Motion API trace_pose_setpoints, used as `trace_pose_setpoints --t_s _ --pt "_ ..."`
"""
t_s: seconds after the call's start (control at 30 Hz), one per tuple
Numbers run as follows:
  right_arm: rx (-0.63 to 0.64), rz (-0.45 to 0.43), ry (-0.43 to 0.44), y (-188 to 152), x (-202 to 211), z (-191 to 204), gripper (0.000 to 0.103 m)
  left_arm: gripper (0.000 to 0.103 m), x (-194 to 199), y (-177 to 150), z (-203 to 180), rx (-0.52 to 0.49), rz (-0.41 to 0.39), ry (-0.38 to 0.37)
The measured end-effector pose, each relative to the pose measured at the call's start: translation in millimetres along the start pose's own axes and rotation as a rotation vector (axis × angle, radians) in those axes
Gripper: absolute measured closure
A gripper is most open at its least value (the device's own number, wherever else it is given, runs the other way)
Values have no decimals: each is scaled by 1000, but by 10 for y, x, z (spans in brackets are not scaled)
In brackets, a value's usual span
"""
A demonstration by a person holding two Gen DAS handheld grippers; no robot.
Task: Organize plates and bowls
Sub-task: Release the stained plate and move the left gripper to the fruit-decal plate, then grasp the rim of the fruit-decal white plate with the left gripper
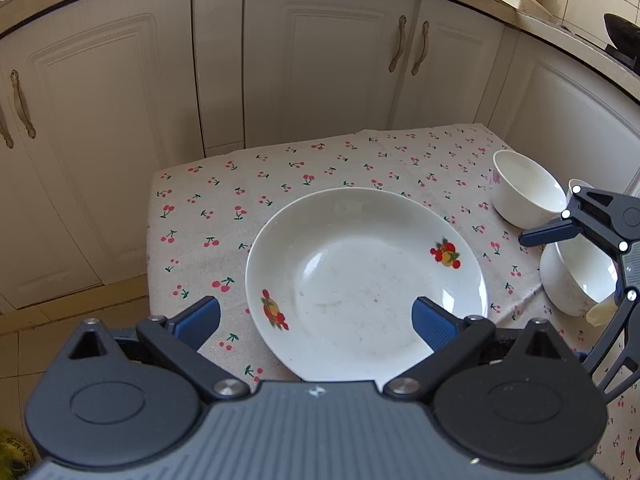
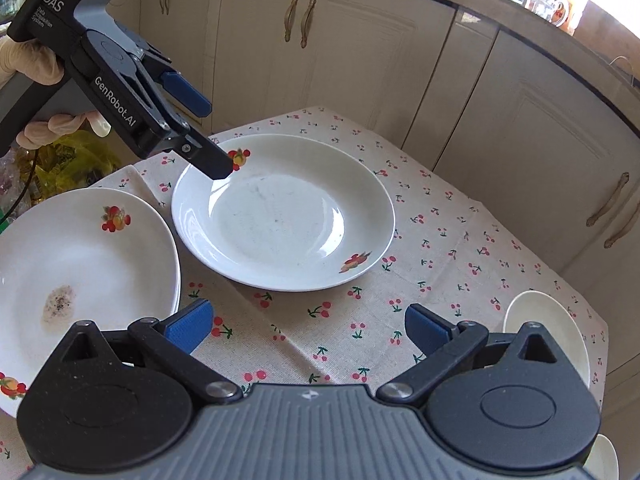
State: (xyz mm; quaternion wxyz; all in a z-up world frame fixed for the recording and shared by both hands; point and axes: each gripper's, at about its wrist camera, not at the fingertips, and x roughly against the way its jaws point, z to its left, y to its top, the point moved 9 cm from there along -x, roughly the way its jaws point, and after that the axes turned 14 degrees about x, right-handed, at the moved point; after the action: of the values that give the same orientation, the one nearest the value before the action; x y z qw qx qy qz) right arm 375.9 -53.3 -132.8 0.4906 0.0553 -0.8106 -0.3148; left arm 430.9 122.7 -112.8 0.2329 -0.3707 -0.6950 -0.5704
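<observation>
Left gripper (image 1: pixel 316 322) spread wide, hovers over near rim of centre plate (image 1: pixel 366 280) on cherry cloth (image 1: pixel 224 216). Right gripper (image 2: pixel 308 330) spread too, empty. Plate stack (image 2: pixel 80 256) sits left, bowls (image 1: pixel 524 190) right. Risk: glazed rim slips from pads, plate drops.

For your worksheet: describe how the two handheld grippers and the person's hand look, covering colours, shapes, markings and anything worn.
Both grippers are black with grey ribbed bodies, round pivot discs, silver screws and blue ribbed finger pads. The left gripper carries white lettering, "DAS Data Acquisition System" and "GenRobot.AI". The right gripper, seen from the left wrist camera, shows small white dots. The hand holding the left gripper wears a pale, thin glove.
</observation>
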Motion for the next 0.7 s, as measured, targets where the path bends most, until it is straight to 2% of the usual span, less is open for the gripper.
trace_pose_setpoints --t_s 0.27,0.47,0.6,0.7 --pt "-38 109 121 44 -331 12 0 2 -224 68 69 6 30 -20" --pt "-28 173 161 48 -525 18 0 2 -379 61 93 12 71 -36" --pt "-62 184 215 42 -611 -7 0 2 -470 62 116 26 107 -63" --pt "-52 174 212 50 -610 -10 0 3 -532 59 119 29 142 -86"
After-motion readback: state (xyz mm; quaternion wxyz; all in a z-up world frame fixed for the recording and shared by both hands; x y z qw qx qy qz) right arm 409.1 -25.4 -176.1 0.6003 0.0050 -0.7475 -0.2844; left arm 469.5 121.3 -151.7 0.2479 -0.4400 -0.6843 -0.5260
